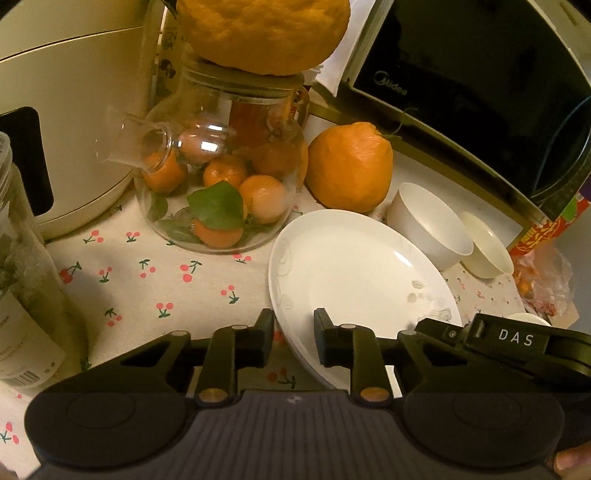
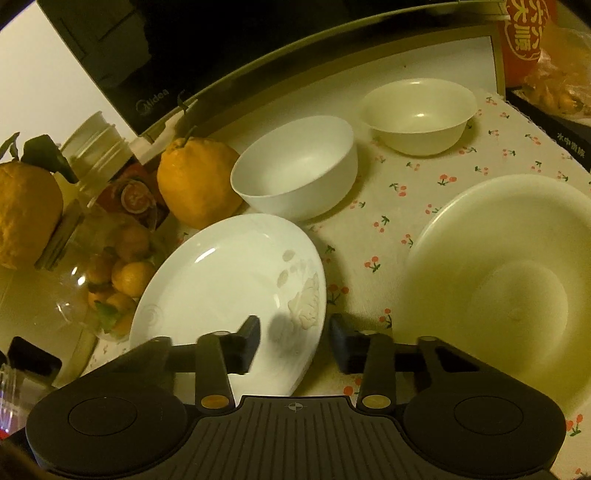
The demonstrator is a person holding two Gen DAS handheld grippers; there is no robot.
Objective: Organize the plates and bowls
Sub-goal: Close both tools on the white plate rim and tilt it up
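A white patterned plate (image 1: 354, 266) lies on the cherry-print cloth; it also shows in the right wrist view (image 2: 229, 280). My left gripper (image 1: 293, 341) is open, its jaws either side of the plate's near left rim. My right gripper (image 2: 293, 345) is open, its jaws either side of the plate's near right rim, and it shows as a black body (image 1: 517, 343) in the left wrist view. Behind the plate stand a white bowl (image 2: 299, 166) and a cream bowl (image 2: 419, 114). A large cream bowl (image 2: 513, 280) sits to the right.
A glass jar of small oranges (image 1: 221, 177) with a big citrus fruit (image 1: 264, 33) on top stands left of the plate. Another large citrus fruit (image 1: 349, 166) lies behind it. A black microwave (image 1: 472, 88), a cream appliance (image 1: 70, 110) and a red package (image 2: 524, 33) border the cloth.
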